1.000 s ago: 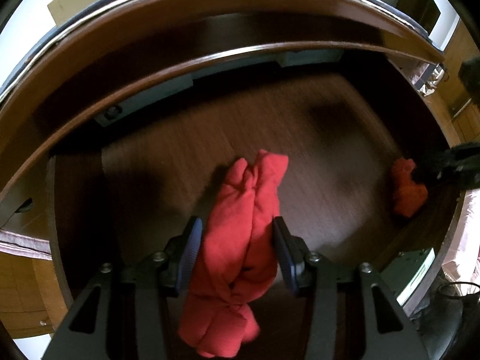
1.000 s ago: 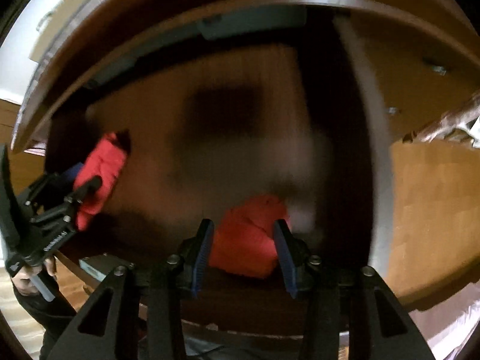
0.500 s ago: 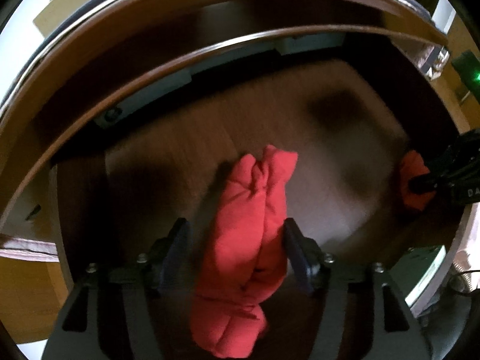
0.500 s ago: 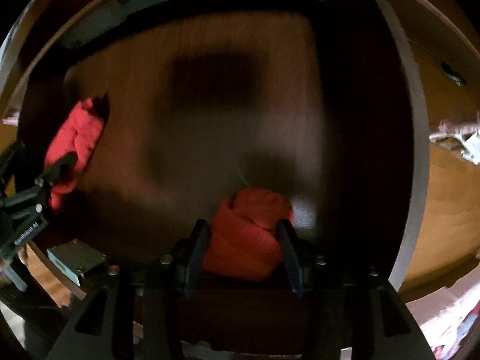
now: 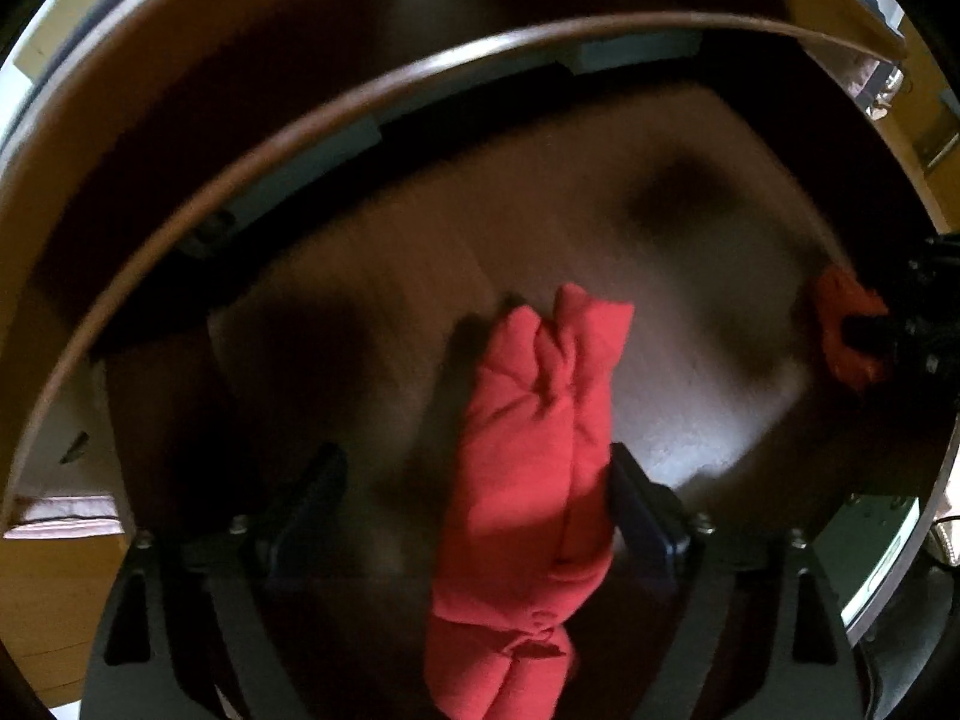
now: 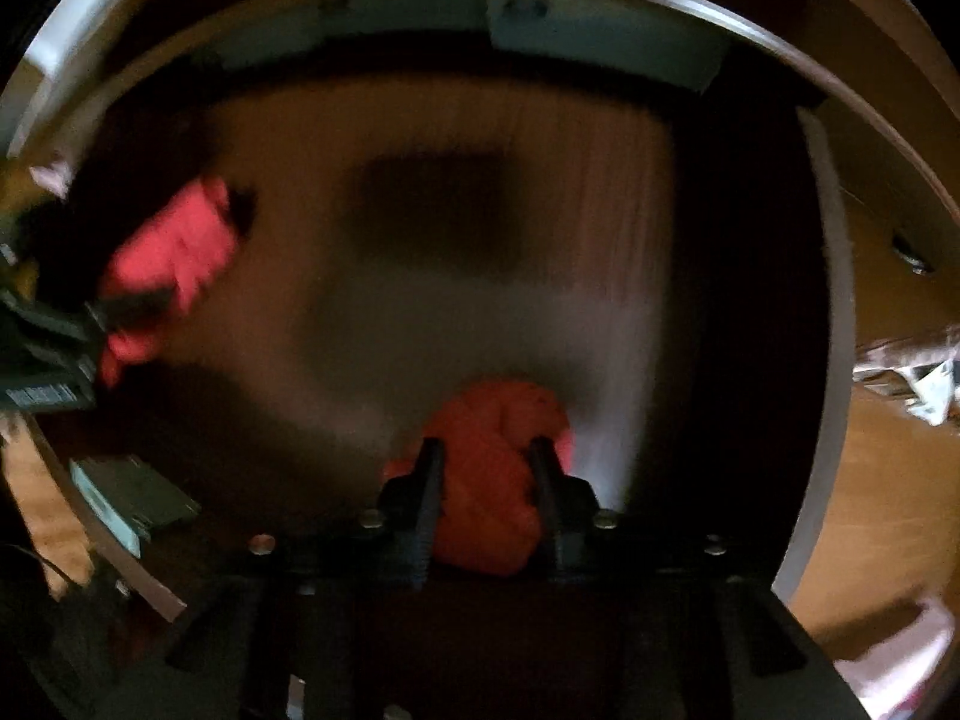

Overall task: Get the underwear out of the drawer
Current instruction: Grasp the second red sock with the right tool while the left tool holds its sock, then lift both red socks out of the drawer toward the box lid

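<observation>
Two pieces of red underwear lie rolled up on the wooden floor of the open drawer. The long roll lies between the fingers of my left gripper. Its jaws are opening wide: the left finger stands clear of the cloth and the right finger is just beside it. My right gripper points down and its jaws are closing on the smaller orange-red bundle, with both pads pressed into it. In the right wrist view the long roll and the left gripper show at the far left.
Dark drawer walls ring the floor, and the cabinet's edge arches over the back. A pale metal rail runs along the far side. Outside the drawer lie a light wooden room floor and a pale green flat piece.
My left jaws have spread apart and let go of the long red roll, which stays on the drawer floor. My right jaws have drawn in and squeezed the smaller bundle.
</observation>
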Available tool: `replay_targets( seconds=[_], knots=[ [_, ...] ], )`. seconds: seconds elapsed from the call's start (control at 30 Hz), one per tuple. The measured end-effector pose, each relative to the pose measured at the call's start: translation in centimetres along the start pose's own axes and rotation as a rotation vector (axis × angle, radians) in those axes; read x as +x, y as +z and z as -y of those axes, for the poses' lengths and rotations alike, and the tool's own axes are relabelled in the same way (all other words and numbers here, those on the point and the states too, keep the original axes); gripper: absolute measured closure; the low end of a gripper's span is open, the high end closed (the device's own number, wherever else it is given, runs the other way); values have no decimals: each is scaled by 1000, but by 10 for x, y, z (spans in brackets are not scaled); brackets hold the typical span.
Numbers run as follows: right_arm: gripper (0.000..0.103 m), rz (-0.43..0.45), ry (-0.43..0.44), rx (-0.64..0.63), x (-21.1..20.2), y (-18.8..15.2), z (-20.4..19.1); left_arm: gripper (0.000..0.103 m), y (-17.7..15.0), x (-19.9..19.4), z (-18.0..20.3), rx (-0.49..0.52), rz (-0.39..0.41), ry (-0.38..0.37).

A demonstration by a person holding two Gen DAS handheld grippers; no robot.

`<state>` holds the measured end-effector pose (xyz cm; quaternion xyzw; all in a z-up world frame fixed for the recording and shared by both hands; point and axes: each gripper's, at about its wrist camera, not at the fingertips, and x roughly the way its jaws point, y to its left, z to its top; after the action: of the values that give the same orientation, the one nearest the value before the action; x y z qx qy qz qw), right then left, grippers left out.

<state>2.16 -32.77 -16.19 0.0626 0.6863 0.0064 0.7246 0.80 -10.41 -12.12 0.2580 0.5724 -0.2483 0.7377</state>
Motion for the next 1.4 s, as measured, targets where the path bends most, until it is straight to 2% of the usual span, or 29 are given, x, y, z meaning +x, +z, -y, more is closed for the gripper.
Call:
replay_targets(
  seconds=[0.13,0.2,0.27,0.33,0.43,0.5,0.6,0.73,0.87,1.03,1.13,1.27,1.4],
  knots=[
    [79,188,194,122,-16,-6,16,15,4,3,0,8,-10,-2],
    [79,268,264,178,-21,-11,22,18,7,7,1,13,-25,-10],
    [79,328,318,234,-24,-13,25,27,9,10,1,12,-41,-20],
    [79,389,377,274,-27,-11,30,53,13,16,-5,4,-60,-29],
    [79,477,409,271,-46,-22,23,55,14,15,-6,-12,-50,-5],
    [79,531,403,262,-58,-29,25,58,15,12,-5,-27,-29,19],
    [79,602,373,265,-64,-41,24,59,14,-5,-11,-103,89,39],
    [79,675,302,271,-74,-54,13,59,4,-28,-18,-248,264,-46],
    [79,725,258,259,-83,-72,16,59,-7,-45,-18,-357,373,-112],
    [79,785,236,232,-98,-84,8,59,-18,-73,-4,-380,489,-104],
    [79,817,230,204,-108,-91,0,59,-33,-87,5,-381,549,-73],
    [78,856,232,172,-121,-97,-10,59,-46,-103,10,-376,602,-36],
    [78,910,198,134,-134,-105,-18,59,-48,-114,12,-376,637,-1]
  ],
)
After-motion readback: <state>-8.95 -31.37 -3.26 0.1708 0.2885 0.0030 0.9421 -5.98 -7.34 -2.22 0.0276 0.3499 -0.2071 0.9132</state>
